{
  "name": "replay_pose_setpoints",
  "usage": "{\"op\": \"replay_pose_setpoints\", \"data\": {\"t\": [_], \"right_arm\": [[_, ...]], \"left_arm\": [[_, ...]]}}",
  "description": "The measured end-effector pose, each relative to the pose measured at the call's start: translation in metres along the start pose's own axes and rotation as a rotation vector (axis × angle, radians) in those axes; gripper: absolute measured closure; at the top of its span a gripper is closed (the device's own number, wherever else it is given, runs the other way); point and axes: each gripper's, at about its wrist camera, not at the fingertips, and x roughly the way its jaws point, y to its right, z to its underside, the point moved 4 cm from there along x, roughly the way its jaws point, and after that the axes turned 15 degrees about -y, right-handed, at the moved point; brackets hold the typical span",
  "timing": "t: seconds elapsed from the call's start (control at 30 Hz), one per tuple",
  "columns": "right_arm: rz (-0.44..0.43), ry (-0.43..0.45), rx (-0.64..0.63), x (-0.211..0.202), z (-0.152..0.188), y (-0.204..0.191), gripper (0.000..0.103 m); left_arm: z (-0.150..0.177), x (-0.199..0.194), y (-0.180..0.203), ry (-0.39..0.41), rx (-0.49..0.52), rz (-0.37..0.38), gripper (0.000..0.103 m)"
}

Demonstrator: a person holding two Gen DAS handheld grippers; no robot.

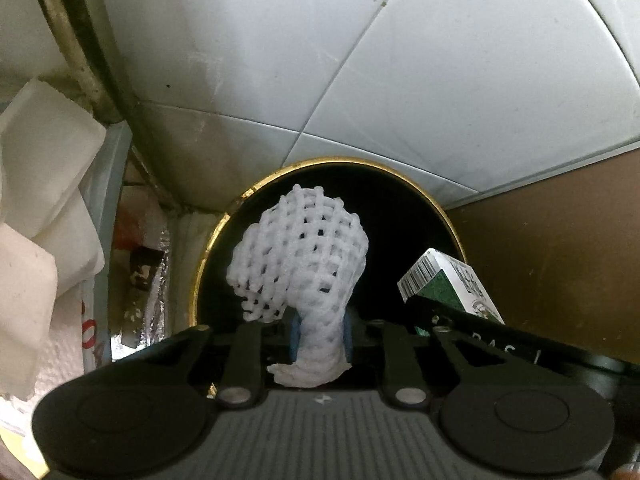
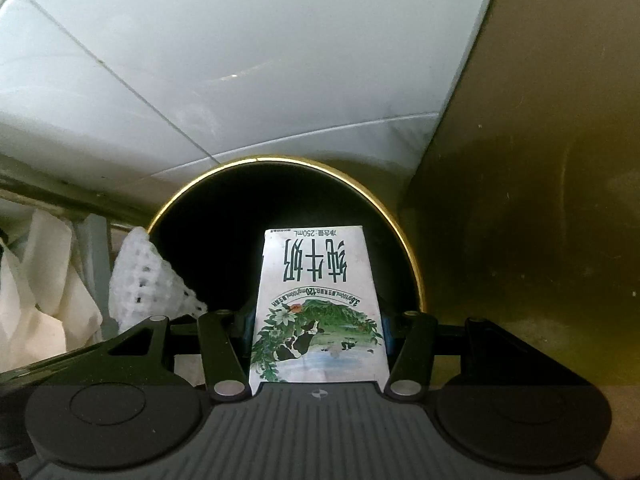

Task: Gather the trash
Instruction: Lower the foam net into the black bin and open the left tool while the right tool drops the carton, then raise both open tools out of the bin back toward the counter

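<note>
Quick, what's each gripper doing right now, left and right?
Left gripper: closed on the foam net, over the bin.
Right gripper: closed on the milk carton, over the same bin.

Left tongs [image 1: 320, 336]: angled steeply down, blue pads nearly together, pinching foam netting [image 1: 300, 256] | Right tongs [image 2: 318, 340]: pointing straight down, jaws wider, clamping milk carton [image 2: 320, 304]

Left gripper [image 1: 320, 340]: black linkage arms, silver pivot pins, ribbed grey body, blue pads. Right gripper [image 2: 318, 336]: same build.
</note>
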Motion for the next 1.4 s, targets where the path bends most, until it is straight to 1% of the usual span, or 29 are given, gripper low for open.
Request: {"op": "replay_pose_setpoints", "data": {"t": [0.03, 0.17, 0.23, 0.33, 0.43, 0.67, 0.83, 1.2, 1.4], "right_arm": [[-0.004, -0.005, 0.005, 0.000, 0.000, 0.001, 0.041], [-0.011, -0.014, 0.024, 0.002, -0.001, 0.003, 0.041], [-0.016, -0.018, 0.028, 0.003, 0.000, 0.004, 0.039], [-0.004, -0.002, 0.032, -0.001, 0.001, 0.005, 0.038], [-0.004, 0.015, 0.048, -0.008, 0.002, 0.007, 0.038], [0.004, 0.058, 0.042, -0.034, 0.003, 0.003, 0.036], [0.011, 0.100, 0.037, -0.053, 0.002, -0.001, 0.036], [0.037, 0.206, 0.021, -0.105, 0.007, -0.010, 0.036], [0.029, 0.268, 0.022, -0.136, 0.009, -0.012, 0.036]], "left_arm": [[0.000, 0.000, -0.001, -0.001, -0.005, -0.003, 0.081], [-0.002, -0.001, -0.004, -0.006, -0.025, 0.004, 0.078], [-0.002, -0.002, -0.004, -0.005, -0.029, 0.004, 0.071], [-0.002, -0.004, -0.004, -0.004, -0.028, 0.009, 0.064], [-0.001, -0.010, -0.001, 0.007, -0.022, 0.007, 0.064], [0.001, -0.036, 0.011, 0.062, 0.000, -0.017, 0.063], [0.003, -0.058, 0.021, 0.121, 0.039, -0.051, 0.063], [0.004, -0.107, 0.038, 0.229, 0.068, -0.048, 0.063], [0.006, -0.138, 0.044, 0.299, 0.069, -0.037, 0.063]]}}
